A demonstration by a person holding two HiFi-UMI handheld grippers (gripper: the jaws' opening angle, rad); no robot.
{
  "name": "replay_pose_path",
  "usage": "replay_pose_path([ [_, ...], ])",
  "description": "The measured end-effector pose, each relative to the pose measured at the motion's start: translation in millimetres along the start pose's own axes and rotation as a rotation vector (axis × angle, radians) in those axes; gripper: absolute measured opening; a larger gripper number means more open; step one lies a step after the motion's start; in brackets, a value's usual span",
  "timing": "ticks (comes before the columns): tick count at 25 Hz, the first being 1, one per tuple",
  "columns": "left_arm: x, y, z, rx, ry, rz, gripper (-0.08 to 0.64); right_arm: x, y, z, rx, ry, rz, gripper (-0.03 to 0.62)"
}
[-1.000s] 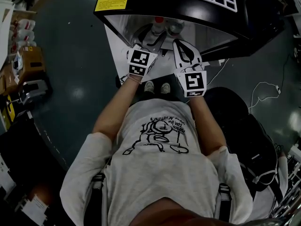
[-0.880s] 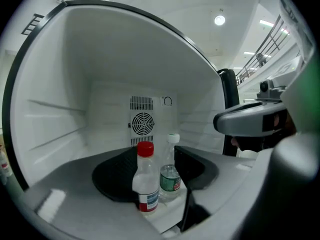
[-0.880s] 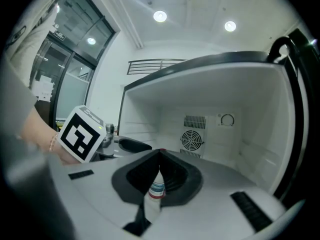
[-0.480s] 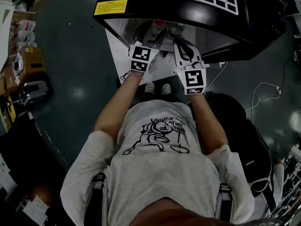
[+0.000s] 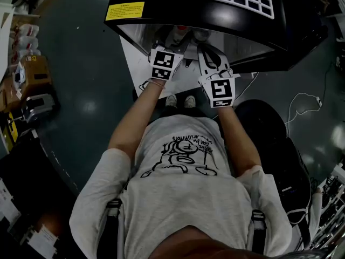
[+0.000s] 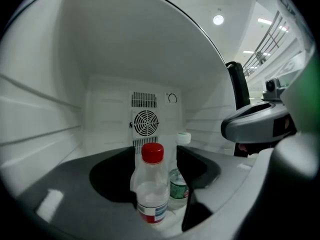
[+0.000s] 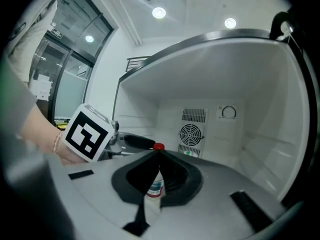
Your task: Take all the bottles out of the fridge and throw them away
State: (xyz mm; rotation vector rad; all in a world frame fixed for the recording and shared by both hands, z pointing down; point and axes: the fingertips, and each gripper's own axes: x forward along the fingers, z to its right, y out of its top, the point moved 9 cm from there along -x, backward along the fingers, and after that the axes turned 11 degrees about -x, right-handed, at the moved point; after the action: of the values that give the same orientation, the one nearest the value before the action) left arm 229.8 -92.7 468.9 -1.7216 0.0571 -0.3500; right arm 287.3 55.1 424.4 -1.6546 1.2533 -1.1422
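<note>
Head view: fridge (image 5: pixel 188 12), yellow label (image 5: pixel 125 11) illegible

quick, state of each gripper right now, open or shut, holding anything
left gripper: open, jaws have just been opening, red-capped bottle stands between them, not gripped
right gripper: shut, holding nothing
</note>
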Motion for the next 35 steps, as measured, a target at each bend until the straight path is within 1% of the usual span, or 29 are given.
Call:
replay_pose_path([
  [7, 8, -2, -4, -0.002, -0.007, 0.013, 0.245, 3, 1, 0, 0.01, -0.004, -0.002, 0.009],
  [10, 10, -3, -4, 0.008, -0.005, 0.004, 0.244, 3, 1, 0, 0.011, -0.006, -0.003, 0.009],
  [25, 17, -2, -2, 0.024, 0.003, 0.019, 0.241, 0, -7, 3, 0.021, -0.019, -0.024, 0.009],
  [27, 17, -1, -2, 0.029, 0.009, 0.02, 0.223, -1, -7, 4, 0.022, -0.021, -0.025, 0.009],
  [30, 16, -1, -1, 0.042, 0.022, 0.025, 0.166, -3, -7, 5, 0.023, -0.024, -0.023, 0.009],
  [35, 16, 0, -2, 0.04, 0.028, 0.023, 0.163, -4, -7, 6, 0.024, -0.026, -0.022, 0.009],
])
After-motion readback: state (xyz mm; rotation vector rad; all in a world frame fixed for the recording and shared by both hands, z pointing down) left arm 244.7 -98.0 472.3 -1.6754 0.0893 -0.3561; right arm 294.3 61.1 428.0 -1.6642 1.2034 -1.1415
